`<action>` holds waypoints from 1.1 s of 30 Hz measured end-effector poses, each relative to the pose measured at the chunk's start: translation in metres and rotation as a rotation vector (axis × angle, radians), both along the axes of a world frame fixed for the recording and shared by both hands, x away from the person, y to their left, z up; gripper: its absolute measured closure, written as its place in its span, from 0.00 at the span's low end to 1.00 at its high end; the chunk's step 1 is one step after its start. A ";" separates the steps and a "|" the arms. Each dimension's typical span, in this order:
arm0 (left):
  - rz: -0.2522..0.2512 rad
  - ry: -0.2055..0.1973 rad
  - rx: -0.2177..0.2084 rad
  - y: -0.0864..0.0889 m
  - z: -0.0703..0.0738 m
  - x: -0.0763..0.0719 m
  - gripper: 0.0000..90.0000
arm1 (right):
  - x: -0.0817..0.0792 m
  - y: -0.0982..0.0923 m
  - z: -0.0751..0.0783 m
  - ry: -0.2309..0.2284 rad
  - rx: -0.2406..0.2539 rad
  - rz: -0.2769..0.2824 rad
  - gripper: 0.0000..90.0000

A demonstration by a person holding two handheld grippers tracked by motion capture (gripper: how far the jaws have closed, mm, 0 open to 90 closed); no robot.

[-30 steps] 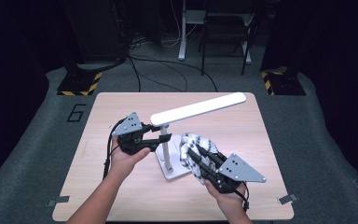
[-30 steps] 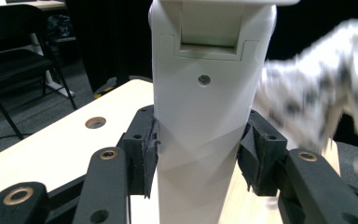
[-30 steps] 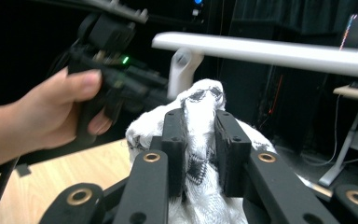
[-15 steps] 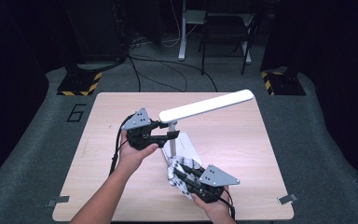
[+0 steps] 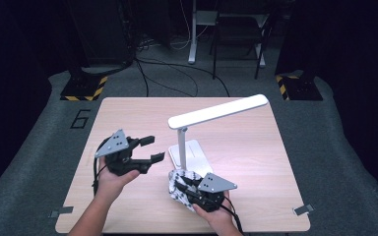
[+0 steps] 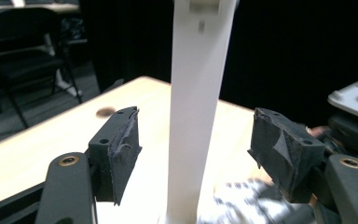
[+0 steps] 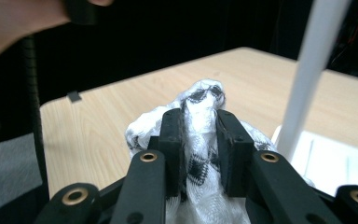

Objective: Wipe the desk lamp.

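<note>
Patterned cloth in right gripper (left gripper wide)

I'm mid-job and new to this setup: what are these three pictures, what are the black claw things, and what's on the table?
There is no robot here. A person holds a hand-held gripper in each hand, and each has two black jaws.

The high view looks down on the wooden table from above the person's side. The other two pictures come from cameras riding on the grippers, looking along their jaws.

A white desk lamp stands on the table, its post rising from a flat base.

The left hand-held gripper is open. Its jaws have just been opening, and the lamp post stands between them, touched by neither pad.

The right hand-held gripper is shut on a black-and-white patterned cloth, low beside the lamp base.
</note>
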State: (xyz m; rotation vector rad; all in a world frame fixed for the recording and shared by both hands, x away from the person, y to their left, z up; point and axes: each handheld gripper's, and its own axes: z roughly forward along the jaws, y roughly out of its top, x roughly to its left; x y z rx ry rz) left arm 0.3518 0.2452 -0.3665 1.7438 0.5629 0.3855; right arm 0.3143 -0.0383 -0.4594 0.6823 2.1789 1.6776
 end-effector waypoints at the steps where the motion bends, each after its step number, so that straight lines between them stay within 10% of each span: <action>1: 0.012 0.006 0.000 0.005 -0.007 -0.004 0.36 | 0.001 0.002 -0.003 0.013 -0.013 0.006 0.82; 15: 0.066 0.237 0.025 0.041 -0.101 -0.008 0.37 | 0.012 0.032 -0.043 0.077 -0.274 0.040 0.76; 33: 0.004 0.230 0.116 0.022 -0.114 -0.015 0.36 | 0.011 0.000 -0.028 0.066 -0.086 0.053 0.51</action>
